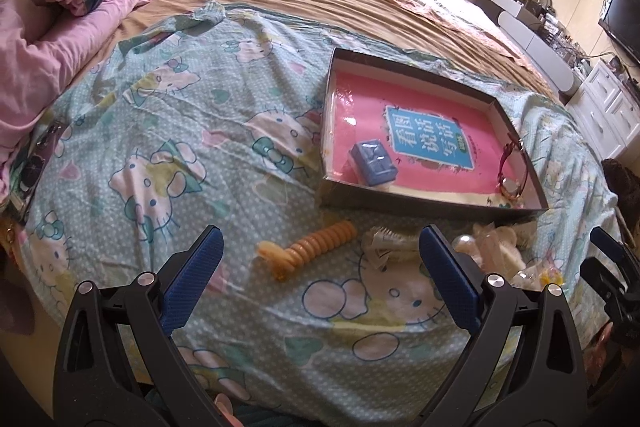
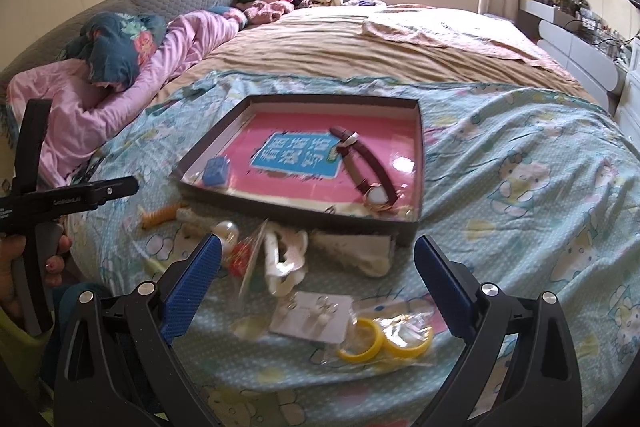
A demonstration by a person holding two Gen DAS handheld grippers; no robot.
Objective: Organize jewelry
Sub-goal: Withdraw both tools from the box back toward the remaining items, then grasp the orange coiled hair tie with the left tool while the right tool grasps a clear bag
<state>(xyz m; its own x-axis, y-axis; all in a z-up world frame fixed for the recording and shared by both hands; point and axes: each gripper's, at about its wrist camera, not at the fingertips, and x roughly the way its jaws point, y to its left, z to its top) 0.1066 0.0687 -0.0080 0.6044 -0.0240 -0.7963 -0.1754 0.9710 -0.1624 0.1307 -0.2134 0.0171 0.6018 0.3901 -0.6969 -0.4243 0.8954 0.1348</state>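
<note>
A shallow dark box (image 1: 412,205) (image 2: 280,213) with a pink book as its floor lies on the bed. In it are a small blue box (image 1: 374,163) (image 2: 216,171) and a dark red watch (image 1: 510,175) (image 2: 370,171). In front of the box lie an orange spiral hair tie (image 1: 308,251) (image 2: 160,215), a white hair clip (image 2: 280,259), a card of earrings (image 2: 316,319) and yellow rings in a clear bag (image 2: 384,343). My left gripper (image 1: 320,267) is open above the spiral tie. My right gripper (image 2: 318,271) is open above the earrings card.
A Hello Kitty sheet (image 1: 180,155) covers the near part of the bed. Pink bedding (image 2: 120,95) is piled at the left. White drawers (image 1: 608,107) and a TV stand at the right. The other gripper shows at the right edge of the left view (image 1: 612,279).
</note>
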